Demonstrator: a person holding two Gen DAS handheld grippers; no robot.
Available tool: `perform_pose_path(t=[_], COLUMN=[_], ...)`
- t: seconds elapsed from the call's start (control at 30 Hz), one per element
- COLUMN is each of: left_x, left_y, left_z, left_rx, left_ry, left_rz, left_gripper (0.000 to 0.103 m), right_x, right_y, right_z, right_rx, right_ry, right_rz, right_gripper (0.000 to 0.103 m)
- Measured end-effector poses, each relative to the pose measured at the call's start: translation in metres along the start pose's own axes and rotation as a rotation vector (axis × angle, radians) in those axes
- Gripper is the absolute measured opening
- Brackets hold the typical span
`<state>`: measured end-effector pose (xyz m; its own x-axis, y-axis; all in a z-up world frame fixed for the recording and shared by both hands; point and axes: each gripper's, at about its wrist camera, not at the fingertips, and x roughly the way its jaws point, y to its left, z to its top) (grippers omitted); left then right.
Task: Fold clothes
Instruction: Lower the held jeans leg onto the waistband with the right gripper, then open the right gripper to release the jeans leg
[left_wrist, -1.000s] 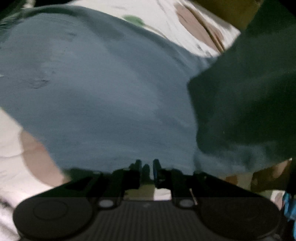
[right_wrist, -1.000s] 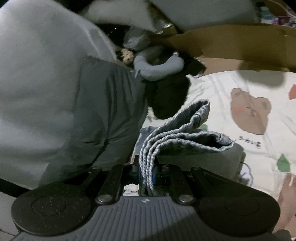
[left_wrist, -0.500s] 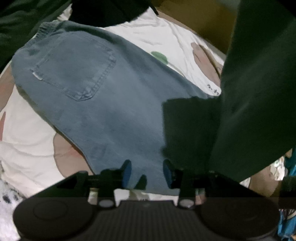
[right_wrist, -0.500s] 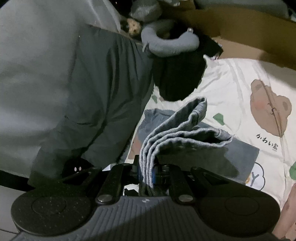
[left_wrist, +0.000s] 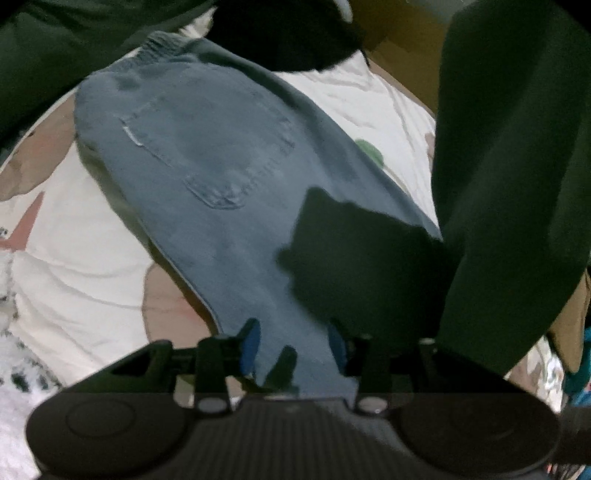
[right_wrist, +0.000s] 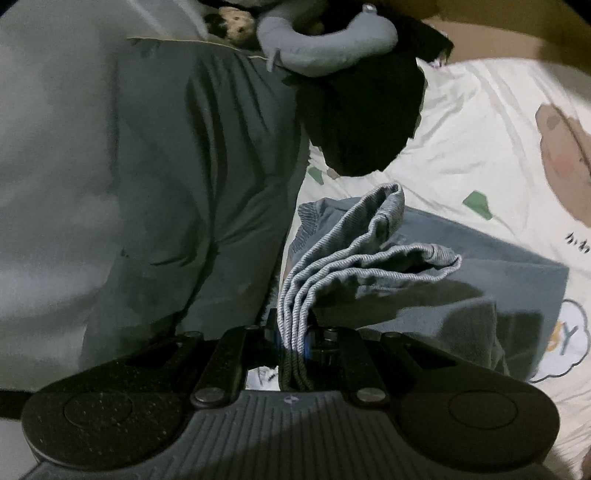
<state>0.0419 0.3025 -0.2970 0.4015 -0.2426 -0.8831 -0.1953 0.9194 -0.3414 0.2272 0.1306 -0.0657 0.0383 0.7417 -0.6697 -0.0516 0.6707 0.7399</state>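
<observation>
A pair of blue denim jeans (left_wrist: 236, 229) lies on the white bear-print bedsheet (left_wrist: 81, 258), back pocket (left_wrist: 210, 155) facing up and waistband at the far end. My left gripper (left_wrist: 293, 343) hovers over the near end of the jeans. Its jaws are opening, and the cloth lies under them with the blue pads (left_wrist: 250, 341) clear of it. My right gripper (right_wrist: 293, 334) is shut on a bunched fold of the jeans' leg (right_wrist: 354, 254), held above the flat part of the jeans (right_wrist: 498, 273).
A dark green sleeve (left_wrist: 517, 166) hangs at the right of the left wrist view. In the right wrist view a grey quilt (right_wrist: 166, 166) fills the left side. A black garment (right_wrist: 362, 122) and a grey plush toy (right_wrist: 325, 48) lie at the back.
The left gripper's jaws have parted and it has drawn back, bringing the pocket and waistband into view. The right gripper, still clamped on the fold, has moved forward and lower over the jeans.
</observation>
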Motion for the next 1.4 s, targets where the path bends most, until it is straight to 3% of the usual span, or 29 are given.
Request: perform_pose_path(t=[0.47,0.73,1.13,1.3,1.37,1.4], left_x=[-0.001,-0.007,-0.020,-0.017,-0.015,-0.015], left_y=[0.019,0.040,0.071,0.080,0.081,0.082], left_z=[0.017,0.026,0.021,0.020,0.020,0.020], left_rx=[-0.142,-0.331,-0.416,-0.439,-0.443,-0.442], left_ry=[-0.150,-0.284,-0.332,-0.332,-0.331,-0.332], left_rz=[0.004,0.027,0.154,0.218,0.235,0.238], left_gripper=[0.045,0.045,0.046,0.046,0.047,0.047], right_x=[0.081,0.142,0.248,0.282,0.289,0.289], right_y=[-0.007,-0.022,-0.044,-0.047,-0.047,-0.046], right_z=[0.052,0.071,0.072,0.076,0.077,0.077], right_rx=[0.078,0.102,0.129,0.093,0.082,0.072], right_ry=[0.025,0.068,0.180,0.214,0.231,0.233], right_rz=[-0.017,-0.008,0.001,0.060,0.080,0.081], right_gripper=[0.010,0.010,0.014,0.023,0.041,0.045])
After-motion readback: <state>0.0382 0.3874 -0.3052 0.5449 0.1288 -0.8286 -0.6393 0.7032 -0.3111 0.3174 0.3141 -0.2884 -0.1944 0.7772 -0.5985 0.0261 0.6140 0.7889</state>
